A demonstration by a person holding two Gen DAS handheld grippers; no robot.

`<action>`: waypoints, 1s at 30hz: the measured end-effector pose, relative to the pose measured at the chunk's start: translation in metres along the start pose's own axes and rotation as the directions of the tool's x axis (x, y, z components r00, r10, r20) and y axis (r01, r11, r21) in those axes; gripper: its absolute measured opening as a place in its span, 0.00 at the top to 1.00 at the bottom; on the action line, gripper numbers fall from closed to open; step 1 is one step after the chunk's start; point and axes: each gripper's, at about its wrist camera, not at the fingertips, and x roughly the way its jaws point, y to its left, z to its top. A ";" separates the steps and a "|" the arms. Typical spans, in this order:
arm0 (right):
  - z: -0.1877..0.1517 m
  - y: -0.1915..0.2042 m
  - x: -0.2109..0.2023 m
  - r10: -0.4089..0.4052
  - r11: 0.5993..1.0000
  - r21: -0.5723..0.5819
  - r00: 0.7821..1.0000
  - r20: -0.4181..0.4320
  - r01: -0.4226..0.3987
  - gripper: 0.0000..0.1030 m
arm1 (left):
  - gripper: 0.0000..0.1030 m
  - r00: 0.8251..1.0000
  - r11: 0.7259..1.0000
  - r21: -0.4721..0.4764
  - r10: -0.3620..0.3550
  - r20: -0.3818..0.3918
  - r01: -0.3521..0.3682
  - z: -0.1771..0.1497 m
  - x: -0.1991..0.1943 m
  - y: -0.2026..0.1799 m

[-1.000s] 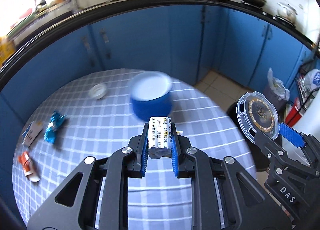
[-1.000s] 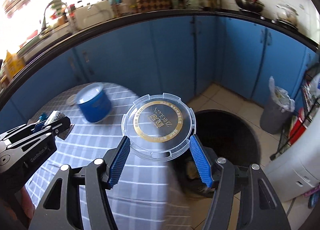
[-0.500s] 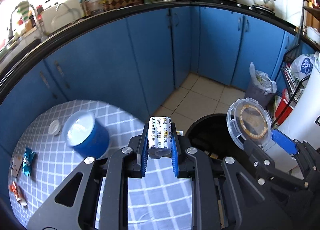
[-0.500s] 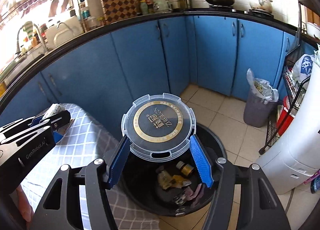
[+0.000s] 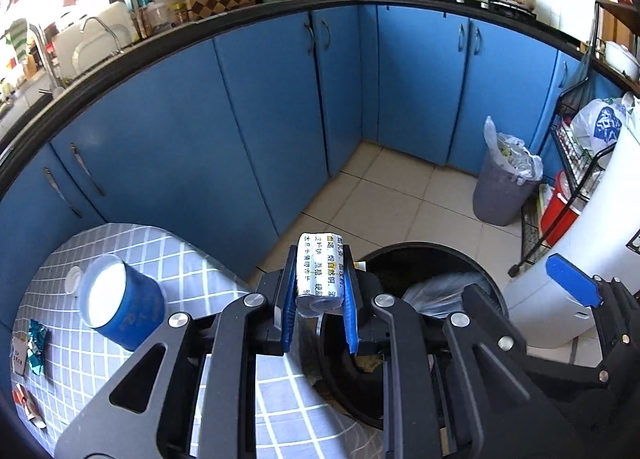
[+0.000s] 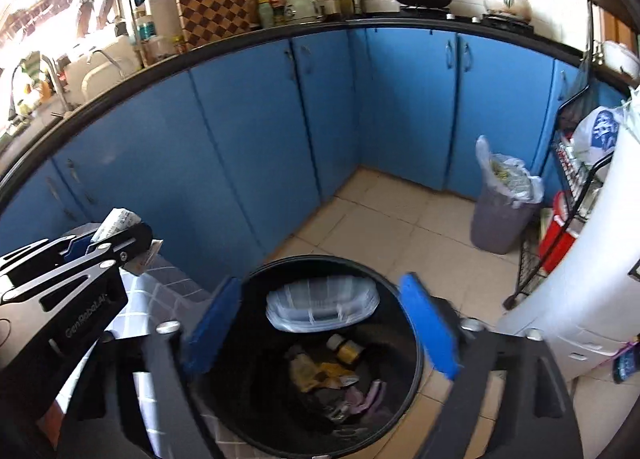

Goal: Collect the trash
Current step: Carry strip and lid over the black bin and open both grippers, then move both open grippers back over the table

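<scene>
My left gripper (image 5: pixel 318 299) is shut on a white rolled wrapper (image 5: pixel 320 271) with printed characters, held over the table edge beside the black trash bin (image 5: pixel 486 271). In the right wrist view that wrapper (image 6: pixel 114 221) shows at the far left. My right gripper (image 6: pixel 320 323) hangs over the bin (image 6: pixel 412 379), its jaws opening wide and nothing between the blue pads. The clear round lid (image 6: pixel 322 309) lies loose inside the bin, tilted against the far wall, above older trash (image 6: pixel 340 375).
A blue cup (image 5: pixel 120 309) lies tilted on the checked tablecloth (image 5: pixel 192 271), with small wrappers (image 5: pixel 36 343) near the left edge. A grey lined bin (image 5: pixel 504 183) stands by the blue cabinets (image 5: pixel 248 119). A white appliance (image 6: pixel 576 271) is at right.
Both grippers swung right from the table to the black bin. The right gripper let go of the clear lid, which dropped into the bin. The left still grips the wrapper.
</scene>
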 end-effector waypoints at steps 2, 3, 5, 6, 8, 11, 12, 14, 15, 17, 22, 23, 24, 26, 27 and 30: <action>-0.002 -0.003 0.000 -0.036 0.999 0.001 0.999 0.001 0.036 0.14 | 0.78 1.000 1.000 0.004 -0.004 0.005 0.004 0.000 0.000 -0.004; -0.004 -0.006 0.000 -0.048 0.999 0.000 0.999 -0.001 0.048 0.14 | 0.78 1.000 1.000 0.007 -0.009 0.006 0.009 0.000 0.000 -0.006; -0.006 -0.012 0.000 -0.064 0.998 0.005 0.998 -0.005 0.064 0.14 | 0.78 1.000 1.000 0.016 -0.024 0.005 0.024 0.001 0.000 -0.012; -0.007 -0.016 0.000 -0.068 0.998 0.013 0.998 -0.007 0.068 0.14 | 0.78 1.000 0.999 0.021 -0.025 0.007 0.024 0.002 0.000 -0.013; -0.008 -0.023 -0.001 -0.067 0.997 0.032 0.998 -0.014 0.068 0.14 | 0.78 1.000 0.999 0.028 -0.030 0.008 0.030 0.004 0.000 -0.018; -0.009 -0.030 -0.001 -0.062 0.997 0.051 0.998 -0.026 0.064 0.14 | 0.63 1.000 0.999 0.028 -0.030 0.002 0.030 0.004 -0.001 -0.022; -0.010 -0.031 -0.001 -0.059 0.997 0.054 0.998 -0.028 0.061 0.14 | 0.27 1.000 1.000 0.022 -0.016 0.003 0.016 0.004 -0.002 -0.022; -0.012 -0.030 -0.002 -0.052 0.997 0.056 0.998 -0.031 0.054 0.14 | 0.05 0.998 1.000 -0.004 0.006 0.056 -0.006 0.002 -0.010 -0.016; -0.013 -0.029 -0.002 -0.049 0.997 0.054 0.998 -0.032 0.050 0.14 | 0.05 0.998 1.000 -0.006 0.006 0.070 -0.006 0.001 -0.013 -0.016; -0.015 -0.025 -0.003 -0.044 0.998 0.049 0.998 -0.035 0.045 0.14 | 0.05 0.998 1.000 0.005 0.009 0.066 -0.009 0.000 -0.015 -0.014; -0.019 -0.012 -0.008 -0.025 0.999 0.038 0.999 -0.037 0.027 0.14 | 0.05 0.997 1.000 -0.012 0.021 0.070 -0.020 -0.004 -0.024 -0.002; -0.019 -0.008 -0.010 -0.023 0.999 0.031 0.999 -0.034 0.024 0.14 | 0.05 0.997 1.000 -0.018 0.026 0.074 -0.024 -0.005 -0.028 0.002; -0.019 -0.006 -0.012 -0.023 0.999 0.025 0.999 -0.027 0.024 0.14 | 0.05 0.996 0.999 -0.024 0.029 0.079 -0.027 -0.007 -0.031 0.005; -0.018 -0.001 -0.017 -0.028 1.000 0.010 1.000 -0.011 0.028 0.14 | 0.05 0.996 0.999 -0.035 0.035 0.086 -0.033 -0.010 -0.036 0.012; -0.018 0.003 -0.020 -0.031 1.000 0.001 1.000 0.003 0.031 0.14 | 0.05 0.995 0.998 -0.040 0.043 0.089 -0.039 -0.012 -0.039 0.016; -0.015 0.014 -0.027 -0.032 0.999 -0.016 0.999 0.033 0.032 0.14 | 0.05 0.994 0.997 -0.059 0.064 0.093 -0.059 -0.016 -0.046 0.032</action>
